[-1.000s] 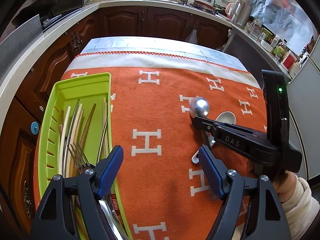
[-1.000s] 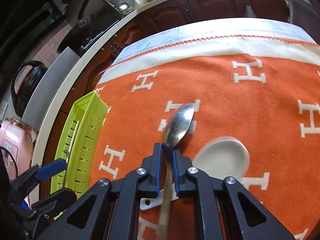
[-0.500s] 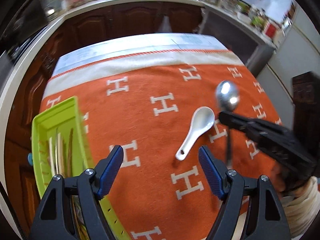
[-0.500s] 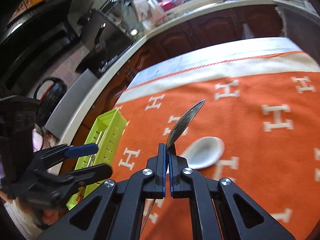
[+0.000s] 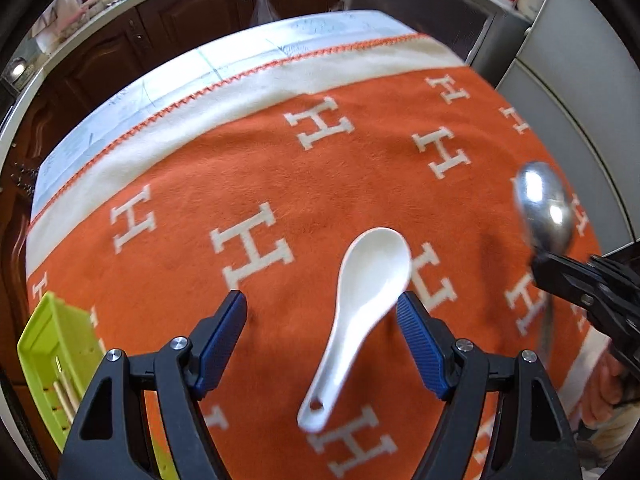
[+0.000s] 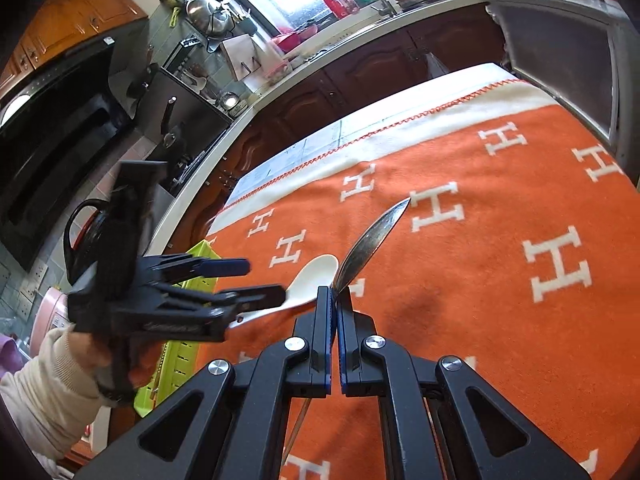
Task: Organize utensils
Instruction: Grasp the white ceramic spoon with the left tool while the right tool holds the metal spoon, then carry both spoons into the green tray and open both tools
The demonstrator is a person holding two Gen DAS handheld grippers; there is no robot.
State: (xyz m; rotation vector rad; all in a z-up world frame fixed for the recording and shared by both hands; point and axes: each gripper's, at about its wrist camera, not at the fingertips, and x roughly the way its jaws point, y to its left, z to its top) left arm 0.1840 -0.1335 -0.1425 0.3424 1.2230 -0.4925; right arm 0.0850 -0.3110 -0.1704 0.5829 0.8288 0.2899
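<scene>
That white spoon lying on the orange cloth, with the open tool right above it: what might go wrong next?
1. The white spoon lies slanted between the left tool's open fingers, nearer one pad, so closing could push or spin it instead of pinching it.
2. It looks smooth and glossy; it may slip out once lifted.
3. The right tool holds the metal spoon close by, so the two tools could bump over the orange cloth.

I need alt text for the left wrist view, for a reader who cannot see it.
The open left claw hovers over a white ceramic spoon lying on an orange blanket patterned with white H letters. At right, the right claw holds a metal spoon; a green tray shows at lower left.
</scene>
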